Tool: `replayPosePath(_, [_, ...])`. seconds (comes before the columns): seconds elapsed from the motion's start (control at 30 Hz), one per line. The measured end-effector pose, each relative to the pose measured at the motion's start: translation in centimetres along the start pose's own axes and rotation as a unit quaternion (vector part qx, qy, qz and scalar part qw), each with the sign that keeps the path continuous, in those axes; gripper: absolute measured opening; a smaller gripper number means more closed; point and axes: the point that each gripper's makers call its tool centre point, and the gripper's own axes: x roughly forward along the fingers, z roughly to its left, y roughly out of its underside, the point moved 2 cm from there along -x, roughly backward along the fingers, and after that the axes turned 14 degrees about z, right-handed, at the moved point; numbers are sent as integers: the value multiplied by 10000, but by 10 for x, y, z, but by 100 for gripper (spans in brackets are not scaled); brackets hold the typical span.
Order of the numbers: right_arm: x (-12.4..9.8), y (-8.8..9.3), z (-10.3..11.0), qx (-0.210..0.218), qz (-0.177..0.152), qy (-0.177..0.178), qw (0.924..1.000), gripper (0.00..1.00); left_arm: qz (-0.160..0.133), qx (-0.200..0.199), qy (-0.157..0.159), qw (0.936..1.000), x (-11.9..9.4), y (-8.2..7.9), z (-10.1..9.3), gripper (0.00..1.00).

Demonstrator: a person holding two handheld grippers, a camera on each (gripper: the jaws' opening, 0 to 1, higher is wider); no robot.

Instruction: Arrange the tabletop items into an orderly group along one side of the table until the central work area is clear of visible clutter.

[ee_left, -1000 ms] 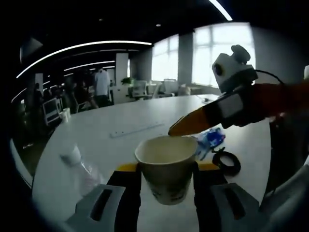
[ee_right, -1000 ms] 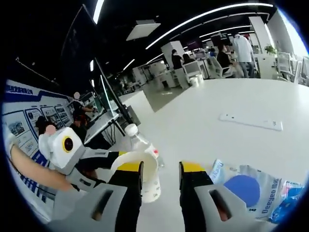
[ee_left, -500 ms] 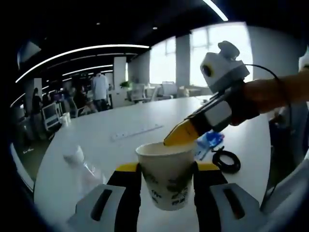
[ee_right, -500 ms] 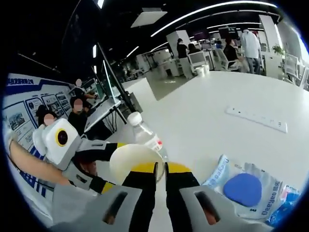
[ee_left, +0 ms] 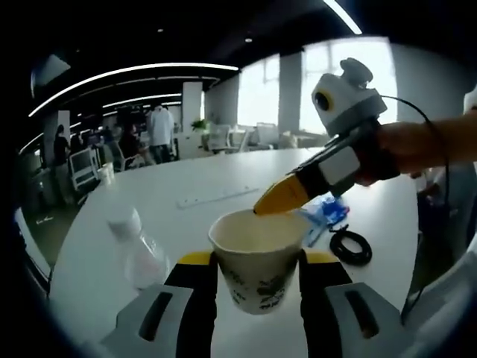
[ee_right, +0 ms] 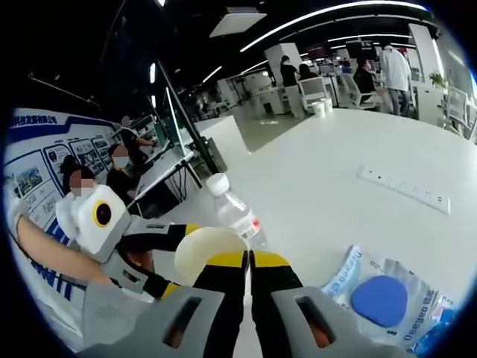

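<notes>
left gripper [ee_left: 257, 262] jaws pinch an upright paper cup [ee_left: 257, 257], mouth up, above the worktop [ee_left: 223, 186]. right gripper [ee_right: 250, 261] jaws pressed together on the cup's rim. beyond: bottle [ee_right: 237, 214] lying tilted, blue packet [ee_right: 380, 298], power strip [ee_right: 406, 190].

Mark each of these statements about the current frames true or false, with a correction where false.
1. The left gripper holds the paper cup between its jaws. True.
2. The right gripper has its jaws spread wide. False: they are closed, pinching the cup's rim.
3. The plastic bottle lies on its side on the table. True.
4. The power strip is stacked on top of the plastic packet. False: it lies apart from the packet, farther out on the table.
5. A coiled black cable lies beside the packet in the left gripper view. True.
</notes>
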Motion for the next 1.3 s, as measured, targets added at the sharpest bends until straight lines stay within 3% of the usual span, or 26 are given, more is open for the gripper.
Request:
replayPosePath(0.33, [-1,-12,-7,133,-332,-99,9993,0,39,-377,-49,9993,-4,10,8,39])
replayPosePath(0.6, [6,-14,-35,290,-293,226,9989,0,114,-685,-64,9976,-13,26,15,39])
replayPosePath(1.3, [25,-14,-68,497,-209,653,9964,0,248,-1167,-393,9921,-43,63,33,41])
